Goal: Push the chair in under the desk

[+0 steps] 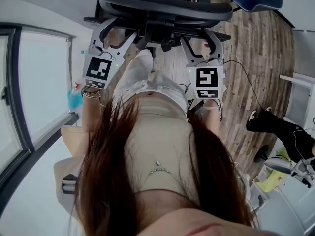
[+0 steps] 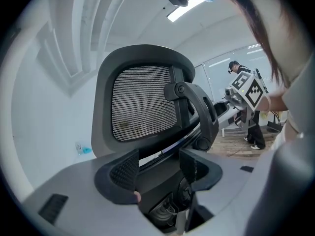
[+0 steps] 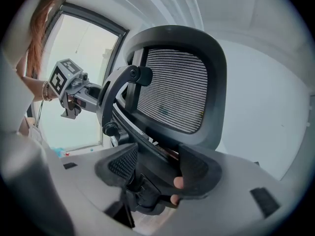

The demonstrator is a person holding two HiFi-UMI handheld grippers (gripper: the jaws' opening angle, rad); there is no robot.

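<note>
Left gripper (image 1: 120, 31) at 11 o'clock, right gripper (image 1: 198, 39) at 1 o'clock. Both spread wide, straddling chair (image 1: 162, 6) back's lower frame.

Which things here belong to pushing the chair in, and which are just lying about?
Belongs to the job:
- chair
- left gripper, open, astride the chair's back frame
- right gripper, open, astride the same frame

Just lying about:
- blue bottle
- loose cable
- bystander's leg
</note>
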